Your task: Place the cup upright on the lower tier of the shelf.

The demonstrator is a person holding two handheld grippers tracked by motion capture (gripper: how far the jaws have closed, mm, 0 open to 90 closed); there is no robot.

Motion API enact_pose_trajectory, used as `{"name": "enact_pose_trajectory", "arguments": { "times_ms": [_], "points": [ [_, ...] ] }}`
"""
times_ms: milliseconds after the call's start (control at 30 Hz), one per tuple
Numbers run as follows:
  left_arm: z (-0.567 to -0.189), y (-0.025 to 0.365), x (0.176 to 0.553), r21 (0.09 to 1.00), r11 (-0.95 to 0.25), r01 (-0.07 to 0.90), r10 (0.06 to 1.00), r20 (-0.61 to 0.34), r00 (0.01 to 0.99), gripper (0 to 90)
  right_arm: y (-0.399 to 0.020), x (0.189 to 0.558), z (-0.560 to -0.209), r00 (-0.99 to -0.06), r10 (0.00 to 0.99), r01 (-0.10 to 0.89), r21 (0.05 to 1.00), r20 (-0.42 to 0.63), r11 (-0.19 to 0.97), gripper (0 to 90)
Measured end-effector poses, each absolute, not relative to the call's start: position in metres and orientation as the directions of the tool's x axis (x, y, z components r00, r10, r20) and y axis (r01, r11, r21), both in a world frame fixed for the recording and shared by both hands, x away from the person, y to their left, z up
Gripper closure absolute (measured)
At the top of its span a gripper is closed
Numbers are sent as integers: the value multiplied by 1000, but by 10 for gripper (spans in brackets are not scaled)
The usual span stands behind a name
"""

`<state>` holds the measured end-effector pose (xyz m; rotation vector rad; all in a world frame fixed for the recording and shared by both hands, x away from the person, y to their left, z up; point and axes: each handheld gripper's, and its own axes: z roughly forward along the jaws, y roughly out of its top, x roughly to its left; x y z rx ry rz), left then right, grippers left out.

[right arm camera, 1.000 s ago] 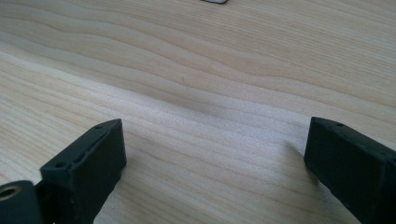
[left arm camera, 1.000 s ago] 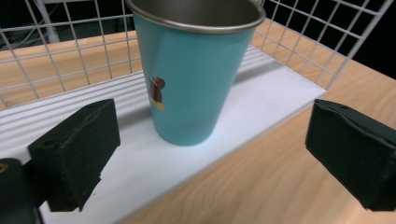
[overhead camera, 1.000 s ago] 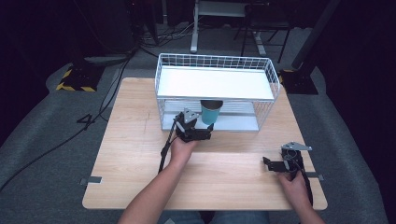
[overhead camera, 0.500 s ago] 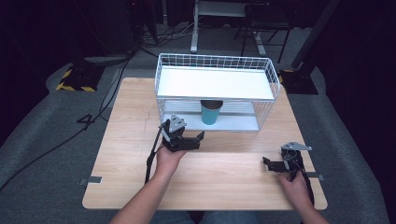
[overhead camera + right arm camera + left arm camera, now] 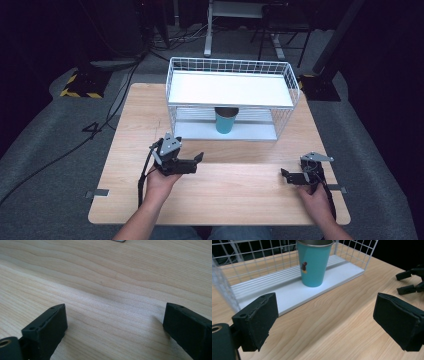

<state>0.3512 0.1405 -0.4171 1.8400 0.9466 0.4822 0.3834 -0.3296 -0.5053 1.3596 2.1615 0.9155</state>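
Teal cup (image 5: 226, 120) stands upright on the lower white shelf (image 5: 250, 132) of the wire rack (image 5: 172, 90), under the rack's upper white shelf (image 5: 230, 89); in the left gripper view the cup (image 5: 314, 263) shows a metal rim and a small dark figure printed on its side. Taking the rack as the landmark, everything else is placed from it.

The desk (image 5: 240, 195), a light wooden top, carries the rack at its far middle, with bare wood in front of the rack and to both sides. Dark floor and grey matting surround the desk, and a black-and-yellow striped block (image 5: 80, 86) sits on the floor off to the rack's left.

The left gripper (image 5: 192, 162) is held in the person's left hand (image 5: 161, 182) just in front of the rack's left front corner, pointing along the rack's front edge. Its fingers (image 5: 258, 321) stand wide apart with nothing between them, and the cup sits beyond them inside the rack. A black cable (image 5: 144, 175) trails back from it toward the person.

The right gripper (image 5: 290, 176) is held in the right hand (image 5: 315, 197) well in front of the rack's right end, near the desk's right edge, low over the wood. Its fingers (image 5: 47, 325) are also spread apart, with only bare wood grain between them. It shows small at the right edge of the left gripper view (image 5: 409, 281).
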Motion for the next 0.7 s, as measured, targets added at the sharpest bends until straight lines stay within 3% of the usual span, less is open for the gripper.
{"name": "enact_pose_trajectory", "arguments": {
  "times_ms": [700],
  "points": [
    [-446, 202, 309, 843, -256, 473, 801, -89, 592, 64, -330, 383, -505, -429, 903, 623, 721, -8, 303, 56]
  ]
}}
